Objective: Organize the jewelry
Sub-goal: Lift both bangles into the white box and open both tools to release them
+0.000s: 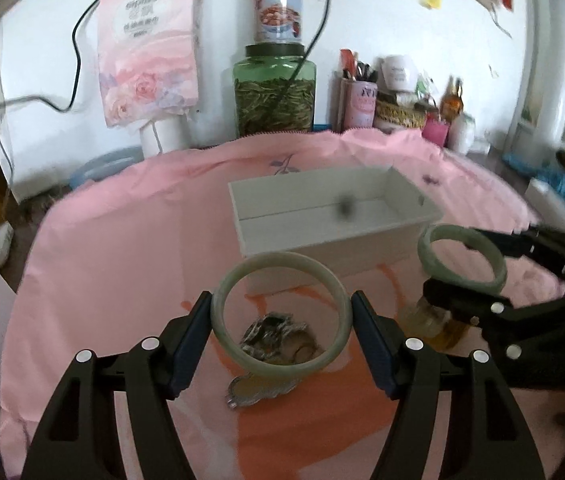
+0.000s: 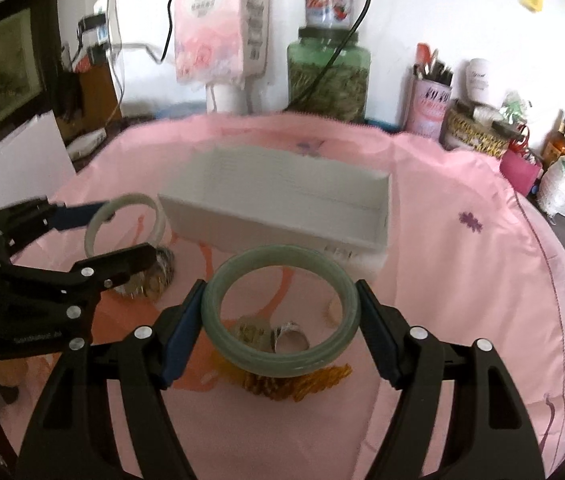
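Note:
My left gripper (image 1: 282, 300) is shut on a pale green bangle (image 1: 282, 366) and holds it level above the pink cloth (image 1: 122, 240). To its right, my right gripper (image 1: 448, 262) grips a darker green bangle (image 1: 498, 272). The right wrist view shows that gripper (image 2: 280, 292) shut on the darker bangle (image 2: 282, 364), with the left gripper (image 2: 128, 230) and its pale bangle (image 2: 134, 200) at the left. A white open box (image 1: 322, 248) (image 2: 262, 228) sits just beyond both. Silver pieces (image 1: 278, 334) (image 2: 290, 338) and amber beads (image 2: 282, 388) lie on the cloth underneath.
Along the back wall stand a green glass jar (image 1: 274, 96) with a tin on top, a pink pen tin (image 1: 358, 104), a woven basket (image 2: 474, 132) and small bottles (image 2: 558, 140). A pink tissue pack (image 1: 146, 40) hangs at the left. The cloth's edge curves down at the right (image 2: 562, 320).

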